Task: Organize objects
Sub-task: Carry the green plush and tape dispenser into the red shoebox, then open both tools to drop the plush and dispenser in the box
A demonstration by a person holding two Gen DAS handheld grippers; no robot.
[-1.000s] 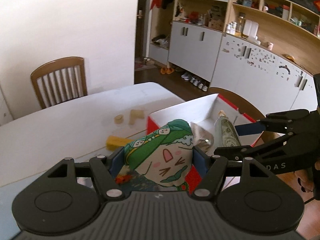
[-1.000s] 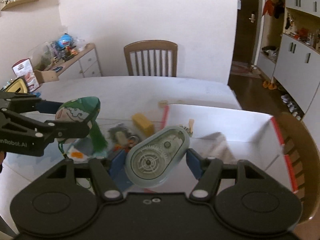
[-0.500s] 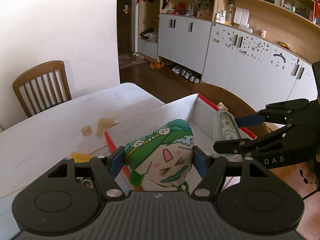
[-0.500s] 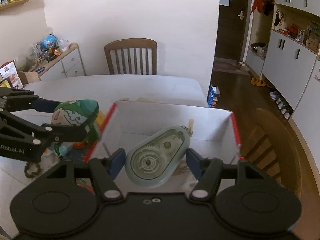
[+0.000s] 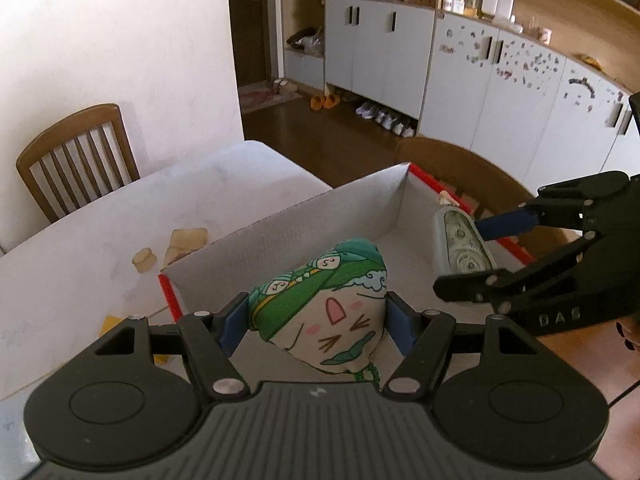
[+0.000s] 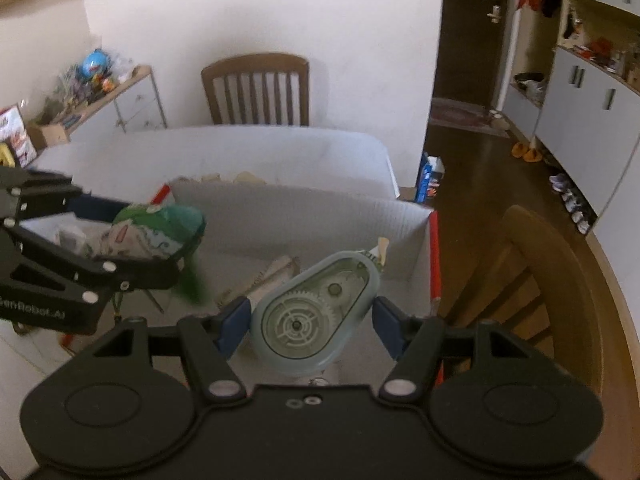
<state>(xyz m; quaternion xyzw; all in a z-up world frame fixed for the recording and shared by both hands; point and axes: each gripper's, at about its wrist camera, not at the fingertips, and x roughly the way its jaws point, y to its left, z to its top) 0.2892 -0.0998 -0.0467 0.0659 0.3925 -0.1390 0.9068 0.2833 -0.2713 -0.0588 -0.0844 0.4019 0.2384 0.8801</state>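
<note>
Green cloth pouch (image 5: 320,304) clamped in left hand-held gripper (image 5: 316,320), tape dispenser (image 6: 316,312) clamped in right hand-held gripper (image 6: 312,324); both over cardboard box (image 5: 280,232) on bench (image 5: 120,220).

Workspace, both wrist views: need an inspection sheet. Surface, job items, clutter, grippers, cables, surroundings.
Surface: white table, bare parts look clean.
Job's things: white cardboard box with red edges, open top; green cartoon pouch; pale green tape dispenser. Both are held above the box interior.
Clutter: small tan pieces and a yellow item on the table outside the box; crumpled paper inside it.
Grippers: left gripper shut on the pouch; right gripper shut on the dispenser.
Cables: nothing seen.
Surroundings: wooden chair, white cabinets, shoes on dark floor.
</note>
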